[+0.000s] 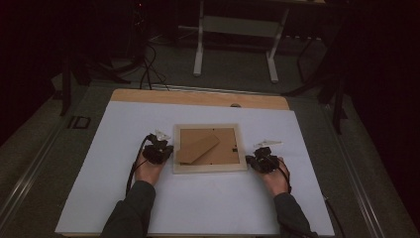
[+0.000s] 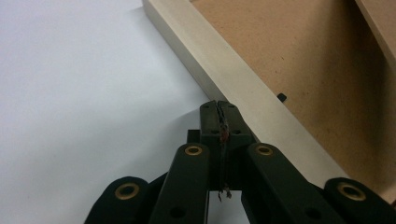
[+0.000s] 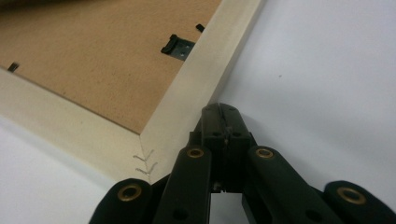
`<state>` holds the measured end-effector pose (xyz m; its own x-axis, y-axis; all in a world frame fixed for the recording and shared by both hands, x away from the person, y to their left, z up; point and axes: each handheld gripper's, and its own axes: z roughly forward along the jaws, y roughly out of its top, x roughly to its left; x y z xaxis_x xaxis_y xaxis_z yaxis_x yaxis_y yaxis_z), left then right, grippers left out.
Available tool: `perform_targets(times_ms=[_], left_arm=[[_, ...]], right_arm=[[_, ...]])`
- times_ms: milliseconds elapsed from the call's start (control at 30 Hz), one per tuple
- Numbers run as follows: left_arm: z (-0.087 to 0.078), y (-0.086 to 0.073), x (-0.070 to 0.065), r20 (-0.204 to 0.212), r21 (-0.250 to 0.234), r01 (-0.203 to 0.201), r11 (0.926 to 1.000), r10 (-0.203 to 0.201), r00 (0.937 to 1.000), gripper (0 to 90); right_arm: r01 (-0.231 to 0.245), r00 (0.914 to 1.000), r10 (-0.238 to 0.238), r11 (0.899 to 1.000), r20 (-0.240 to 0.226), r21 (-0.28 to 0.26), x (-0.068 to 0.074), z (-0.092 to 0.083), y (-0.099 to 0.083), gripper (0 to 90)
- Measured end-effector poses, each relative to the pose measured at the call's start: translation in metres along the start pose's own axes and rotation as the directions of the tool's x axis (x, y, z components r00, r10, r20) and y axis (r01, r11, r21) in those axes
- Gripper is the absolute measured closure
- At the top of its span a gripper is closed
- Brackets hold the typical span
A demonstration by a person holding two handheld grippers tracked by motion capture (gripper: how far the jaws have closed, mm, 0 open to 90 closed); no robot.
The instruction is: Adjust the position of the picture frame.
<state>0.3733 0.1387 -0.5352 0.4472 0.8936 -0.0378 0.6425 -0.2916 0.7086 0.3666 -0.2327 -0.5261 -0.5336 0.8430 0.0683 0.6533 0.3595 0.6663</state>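
A pale wooden picture frame (image 1: 209, 167) lies face down on the white sheet, its brown backing board (image 1: 218, 153) up and a brown stand flap (image 1: 198, 148) across it. My left gripper (image 1: 168, 150) rests at the frame's left rail, jaws shut with nothing between them; in the left gripper view its tips (image 2: 219, 106) touch the rail's outer edge (image 2: 224, 70). My right gripper (image 1: 249, 159) sits at the right rail near the front corner, also shut and empty; its tips (image 3: 219, 111) meet the rail's side (image 3: 210, 70). A black metal clip (image 3: 176, 46) holds the backing.
A white sheet (image 1: 124, 148) covers the wooden table (image 1: 148, 95), with bare sheet on both sides of the frame. Beyond the table's far edge stand a white desk frame (image 1: 235, 29) and cables (image 1: 148, 64) on a dark floor.
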Motion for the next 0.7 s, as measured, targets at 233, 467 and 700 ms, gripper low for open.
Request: perform_targets(times_ms=[233, 467, 700], left_arm=[[0.0, 0.0, 0.002, 0.008, -0.003, 0.023, 0.9997, -0.023, 0.9997, 90.0], [-0.011, -0.007, 0.001, 0.052, 0.041, 0.036, 0.9985, -0.038, 0.9979, 90.0], [-0.025, -0.023, -0.007, 0.073, 0.032, 0.058, 0.9978, -0.06, 0.9956, 90.0]], right_arm=[[0.005, 1.0, -0.005, 1.0, 0.002, -0.005, 0.005, -0.001, -0.003, 90.0], [0.006, 0.9999, -0.006, 1.0, -0.011, -0.01, 0.007, -0.001, -0.004, 90.0], [-0.004, 0.9999, 0.004, 1.0, -0.012, -0.014, 0.006, 0.001, -0.003, 90.0]])
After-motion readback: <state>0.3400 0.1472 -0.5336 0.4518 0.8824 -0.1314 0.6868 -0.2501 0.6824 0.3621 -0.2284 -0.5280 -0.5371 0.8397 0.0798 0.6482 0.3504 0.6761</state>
